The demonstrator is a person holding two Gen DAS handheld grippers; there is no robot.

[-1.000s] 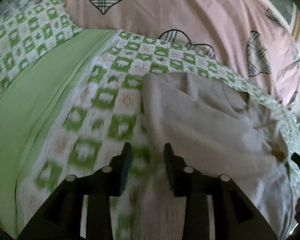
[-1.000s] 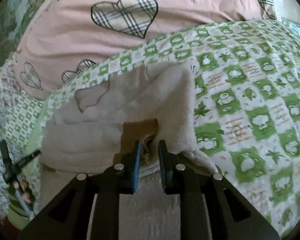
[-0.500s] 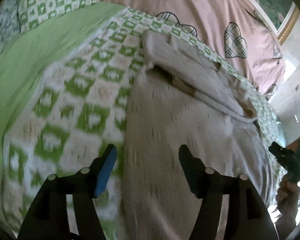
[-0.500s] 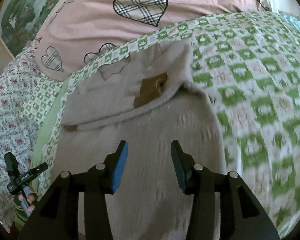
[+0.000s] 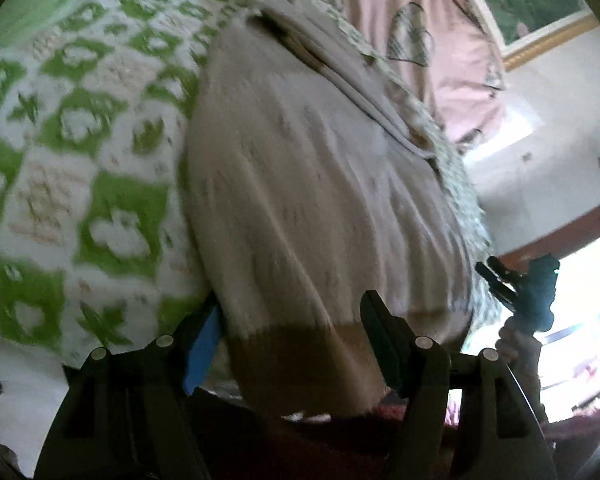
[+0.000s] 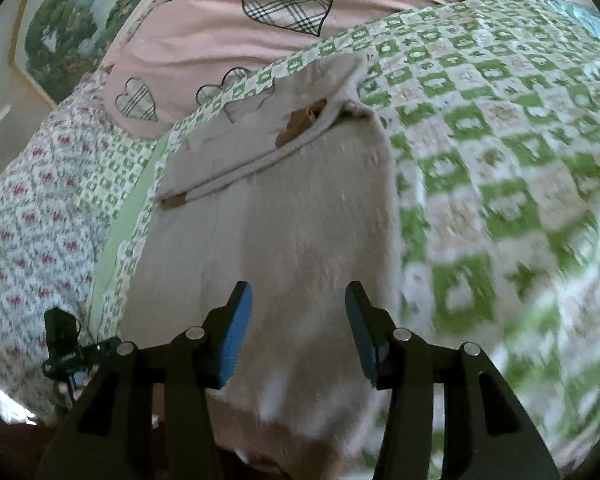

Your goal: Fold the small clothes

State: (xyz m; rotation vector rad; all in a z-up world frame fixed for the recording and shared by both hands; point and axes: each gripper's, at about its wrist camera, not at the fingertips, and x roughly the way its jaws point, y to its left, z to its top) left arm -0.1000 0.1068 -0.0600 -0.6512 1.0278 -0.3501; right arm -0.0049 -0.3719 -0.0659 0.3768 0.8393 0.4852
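Observation:
A beige knitted sweater (image 5: 300,200) lies flat on the green-and-white checked bedspread (image 5: 80,140). Its upper part is folded down, with brown cuffs (image 6: 300,124) showing at the fold. A brown hem band (image 5: 292,360) lies at the near edge of the bed. My left gripper (image 5: 290,332) hovers open over that hem, and its pads touch no cloth. My right gripper (image 6: 298,328) stands over the lower body of the sweater (image 6: 292,220). Its jaws are opening with nothing pinched between them. Each view shows the other gripper at its side edge, the right gripper (image 5: 520,292) and the left gripper (image 6: 64,348).
A pink duvet with plaid hearts (image 6: 260,20) is heaped behind the sweater. A floral sheet (image 6: 28,220) and a green strip lie to the left. A framed picture (image 6: 60,20) hangs on the wall. Dark red floor (image 5: 340,440) shows below the bed's edge.
Both grippers let go of the folded-down top and drew back to the near hem. Their jaws went from nearly closed to wide, and the fold stayed in place.

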